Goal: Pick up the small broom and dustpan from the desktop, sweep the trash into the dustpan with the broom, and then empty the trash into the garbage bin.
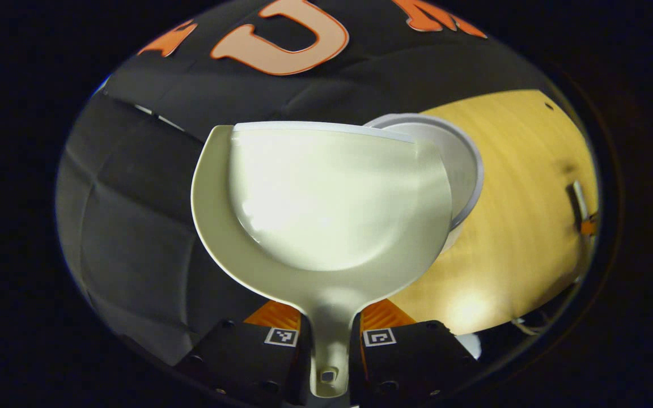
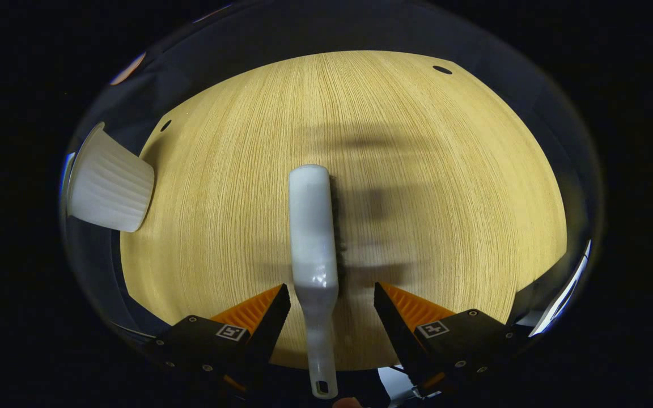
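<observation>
The dustpan (image 1: 326, 209) is a pale cream with a glossy sheen, and the bin (image 1: 451, 164) behind it is white with a pale grey rim. In the right gripper view the bin (image 2: 112, 184) shows white ribbed sides. The broom (image 2: 314, 243) has a white back and dark bristles. The desk (image 2: 417, 170) is light yellow wood with fine straight grain.

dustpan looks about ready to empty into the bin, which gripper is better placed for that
Left. Its gripper is shut on the dustpan handle, held just in front of the bin. The right gripper is open around the broom.
</observation>
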A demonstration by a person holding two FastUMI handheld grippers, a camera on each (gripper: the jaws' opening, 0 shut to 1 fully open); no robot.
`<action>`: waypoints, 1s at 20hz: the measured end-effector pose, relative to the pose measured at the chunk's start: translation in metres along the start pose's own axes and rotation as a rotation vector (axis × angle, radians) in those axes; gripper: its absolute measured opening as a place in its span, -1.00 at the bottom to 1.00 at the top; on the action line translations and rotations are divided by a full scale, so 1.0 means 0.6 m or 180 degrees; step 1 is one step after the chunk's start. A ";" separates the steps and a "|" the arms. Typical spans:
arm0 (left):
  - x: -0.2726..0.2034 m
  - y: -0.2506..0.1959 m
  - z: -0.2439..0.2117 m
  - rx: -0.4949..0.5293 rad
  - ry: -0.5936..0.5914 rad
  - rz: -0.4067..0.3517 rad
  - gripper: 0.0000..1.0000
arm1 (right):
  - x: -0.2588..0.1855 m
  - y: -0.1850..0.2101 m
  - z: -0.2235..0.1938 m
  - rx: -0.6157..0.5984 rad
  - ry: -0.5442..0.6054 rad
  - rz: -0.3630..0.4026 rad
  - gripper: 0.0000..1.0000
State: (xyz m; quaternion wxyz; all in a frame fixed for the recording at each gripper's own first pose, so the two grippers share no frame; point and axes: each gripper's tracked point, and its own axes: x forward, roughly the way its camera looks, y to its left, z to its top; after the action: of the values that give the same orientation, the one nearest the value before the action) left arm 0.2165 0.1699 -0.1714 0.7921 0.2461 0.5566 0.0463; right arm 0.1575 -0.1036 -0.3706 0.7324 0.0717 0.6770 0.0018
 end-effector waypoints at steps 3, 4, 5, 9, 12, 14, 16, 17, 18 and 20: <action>0.007 -0.130 0.050 -0.0490 0.0009 -0.0798 -0.46 | -0.008 0.000 0.007 -0.0013 -0.0052 -0.0041 0.87; 0.008 -0.167 0.074 -0.0589 -0.0018 -0.0967 -0.46 | -0.009 0.000 0.007 -0.0002 -0.0061 -0.0046 0.87; 0.015 -0.204 0.097 -0.0601 0.0002 -0.1144 -0.46 | -0.012 0.000 0.007 -0.0004 -0.0064 -0.0041 0.87; -0.010 -0.341 0.124 -0.0622 -0.0054 -0.1525 -0.45 | -0.017 -0.009 0.007 -0.0051 -0.0073 -0.0063 0.87; -0.027 -0.403 0.138 -0.0509 -0.0199 -0.1632 -0.44 | -0.020 -0.012 0.003 -0.0066 -0.0082 -0.0067 0.87; -0.027 -0.451 0.139 -0.0339 -0.0272 -0.1703 -0.45 | -0.022 -0.019 0.001 -0.0075 -0.0092 -0.0075 0.86; -0.019 -0.500 0.126 -0.0304 -0.0157 -0.1854 -0.45 | -0.023 -0.025 0.001 -0.0072 -0.0106 -0.0090 0.87; -0.005 -0.534 0.114 -0.0290 -0.0105 -0.1893 -0.44 | -0.024 -0.029 0.002 -0.0066 -0.0119 -0.0096 0.87; 0.014 -0.561 0.101 -0.0263 -0.0009 -0.1886 -0.45 | -0.028 -0.031 0.001 -0.0060 -0.0120 -0.0095 0.87; 0.046 -0.602 0.074 -0.0279 0.0211 -0.1891 -0.45 | -0.029 -0.035 0.000 -0.0064 -0.0125 -0.0096 0.87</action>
State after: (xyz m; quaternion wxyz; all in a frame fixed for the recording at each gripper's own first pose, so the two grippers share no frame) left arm 0.1945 -0.1517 -0.3429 0.7623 0.0365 0.6272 -0.1556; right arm 0.1541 -0.1261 -0.3558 0.7462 0.0541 0.6635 -0.0039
